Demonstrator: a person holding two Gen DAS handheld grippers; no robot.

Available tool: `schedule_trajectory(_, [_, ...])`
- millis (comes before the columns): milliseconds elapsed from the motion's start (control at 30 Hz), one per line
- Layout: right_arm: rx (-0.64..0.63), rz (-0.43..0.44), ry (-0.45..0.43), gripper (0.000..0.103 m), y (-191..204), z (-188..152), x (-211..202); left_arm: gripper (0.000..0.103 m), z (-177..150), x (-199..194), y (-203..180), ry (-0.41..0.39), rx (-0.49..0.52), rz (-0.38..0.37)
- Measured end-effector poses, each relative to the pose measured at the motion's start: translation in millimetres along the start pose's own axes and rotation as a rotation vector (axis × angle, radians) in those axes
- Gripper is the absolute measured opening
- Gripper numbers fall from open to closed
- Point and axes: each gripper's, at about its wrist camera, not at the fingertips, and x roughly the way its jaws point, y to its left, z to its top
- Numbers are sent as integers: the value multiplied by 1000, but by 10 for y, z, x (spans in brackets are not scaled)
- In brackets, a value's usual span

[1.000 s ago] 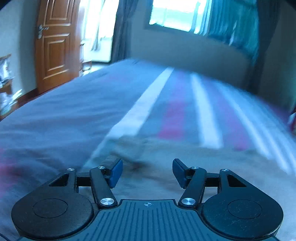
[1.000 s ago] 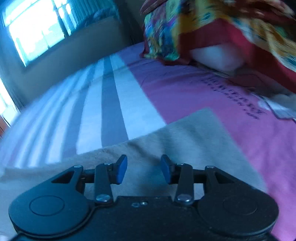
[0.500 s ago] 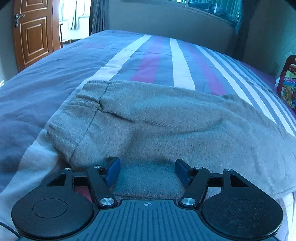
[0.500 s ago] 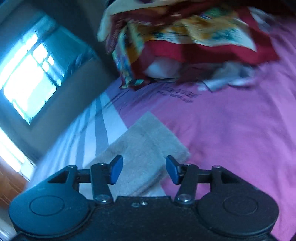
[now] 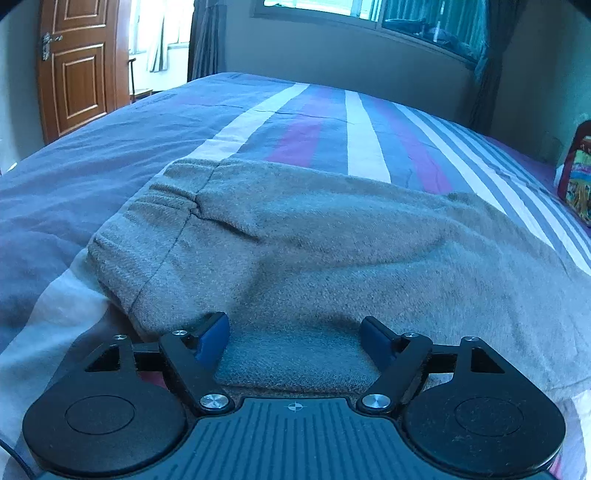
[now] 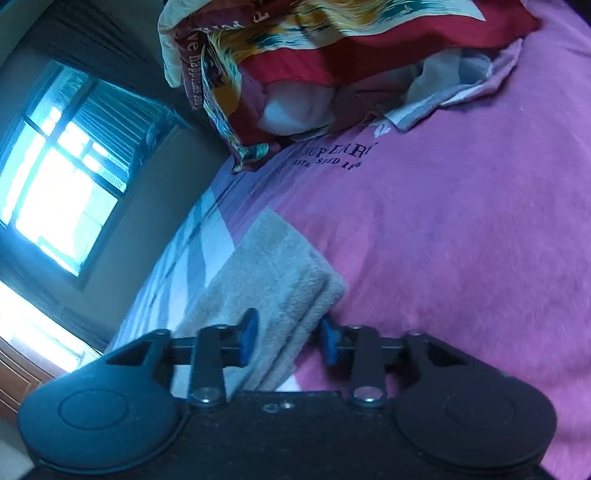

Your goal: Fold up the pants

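Grey-beige fleece pants (image 5: 317,251) lie flat on the striped bedspread (image 5: 295,118), waistband at the left. My left gripper (image 5: 293,338) is open, its blue pads either side of the near edge of the pants at the waist end. In the right wrist view the leg-cuff end of the pants (image 6: 280,280) lies on the pink part of the bedspread (image 6: 461,240). My right gripper (image 6: 288,341) is open, its pads straddling the cuff's near edge, not closed on it.
A brown wooden door (image 5: 79,66) stands at the far left, a window (image 5: 369,11) behind the bed. A colourful red and yellow blanket heap (image 6: 332,55) with a white pillow lies beyond the cuff; it also shows in the left wrist view (image 5: 576,177).
The left gripper has lowered and settled at the waist end of the pants. The right gripper has swung toward the cuff end, and its jaws stay open.
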Motion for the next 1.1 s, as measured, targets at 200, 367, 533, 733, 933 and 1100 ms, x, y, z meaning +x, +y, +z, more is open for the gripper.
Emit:
schedule_trajectory(200, [-102,69,-76,15,181,24,-301,78,3,5,-6,3,16,2])
schedule_trajectory(367, [-52,-53,-1,15,-35,-57,-47,79,-7,-58,-33,-27,51,7])
schedule_trajectory(533, [-49,-50,12,14,-36,-59,-58,95,-182,-488,65,-186,133,34])
schedule_trajectory(733, [-108,-116,38,16,142,42,0,96,-373,-623,603,-156,-26,141])
schedule_trajectory(933, [-268,-182,12,16,758,101,-10,102,-433,-436,867,-92,-133,141])
schedule_trajectory(1100, [-409,-173,0,16,1437,94,43,103,-430,-404,818,-72,-72,185])
